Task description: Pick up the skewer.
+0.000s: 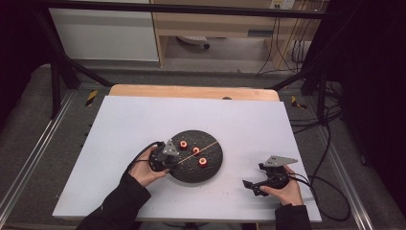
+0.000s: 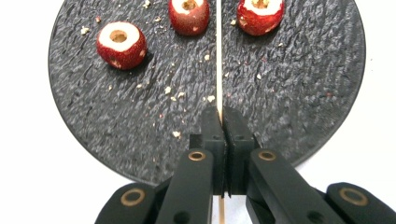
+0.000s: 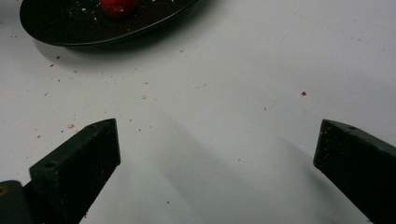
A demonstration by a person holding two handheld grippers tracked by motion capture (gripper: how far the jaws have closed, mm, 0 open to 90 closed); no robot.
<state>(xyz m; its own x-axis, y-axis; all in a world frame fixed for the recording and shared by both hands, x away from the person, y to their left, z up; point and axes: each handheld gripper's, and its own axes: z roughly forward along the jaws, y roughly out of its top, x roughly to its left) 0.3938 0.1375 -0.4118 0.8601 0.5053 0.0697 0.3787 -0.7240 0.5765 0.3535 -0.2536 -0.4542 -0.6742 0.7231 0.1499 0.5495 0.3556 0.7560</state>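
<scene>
The left tongs [image 2: 223, 116] are clamped on a thin wooden skewer [image 2: 218, 56], which runs ahead of them over the dark plate [image 2: 289, 93] — three cored red fruits [image 2: 121, 45] lie beyond their tips. The right tongs [image 3: 217, 144] stand wide apart above the bare white desk [image 3: 233, 70], the plate well ahead of them.

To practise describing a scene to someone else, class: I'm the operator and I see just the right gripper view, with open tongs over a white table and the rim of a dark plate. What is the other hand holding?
Observer: The left tongs are shut on one end of a thin wooden skewer.
Operator: Where does the skewer point?
Observer: It stretches over the black round plate, passing between two fruits at the far side.
Operator: How many fruits are there?
Observer: Three cored red fruits sit on the plate, none threaded yet.
</scene>
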